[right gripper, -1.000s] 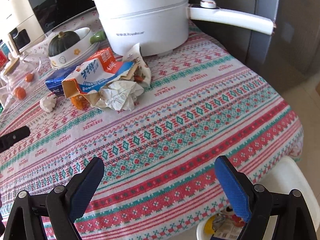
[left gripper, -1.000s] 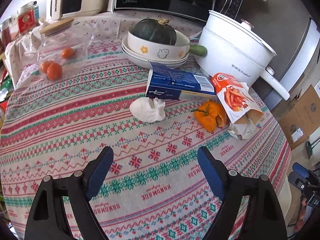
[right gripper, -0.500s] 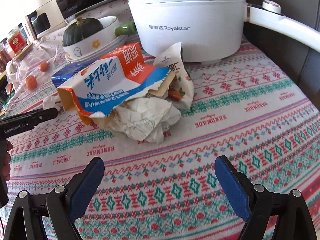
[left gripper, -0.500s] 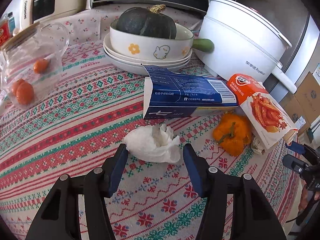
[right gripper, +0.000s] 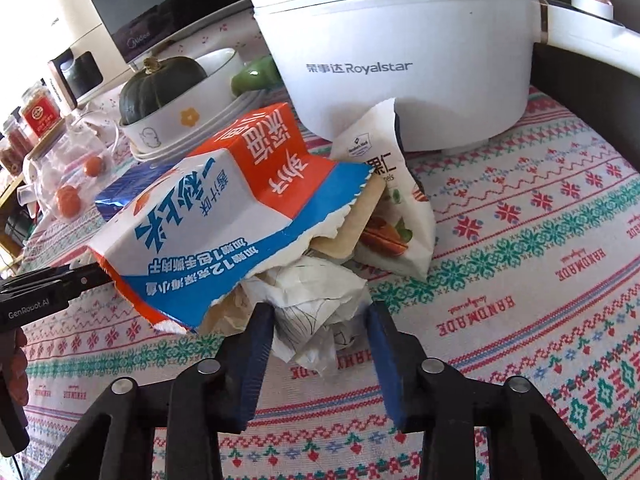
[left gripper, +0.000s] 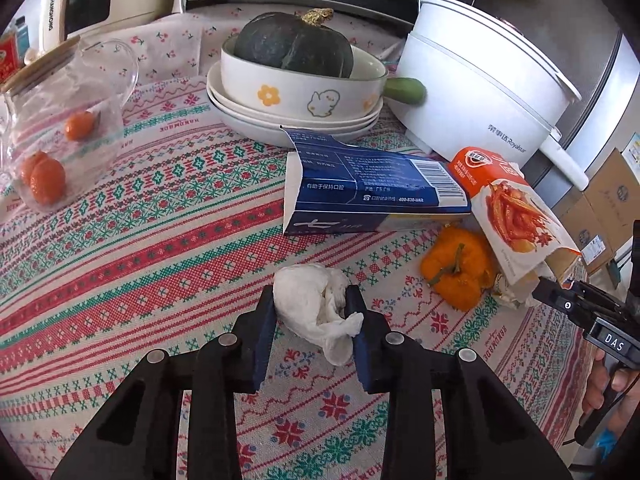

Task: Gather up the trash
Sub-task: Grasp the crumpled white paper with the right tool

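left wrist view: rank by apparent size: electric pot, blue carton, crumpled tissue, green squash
1. electric pot
2. blue carton
3. green squash
4. crumpled tissue, and it is nearest the camera, so truly small.
Carton versus squash is close; the carton's nearness may inflate it.

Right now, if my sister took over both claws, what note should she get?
Left claw: closed on the tissue, still on the table.
Right claw: around the crumpled paper, not clearly squeezing.
Torn carton and snack bag lie by the pot; peel and blue box nearby.
Done: nothing binned.
Left: lift, bin everything.
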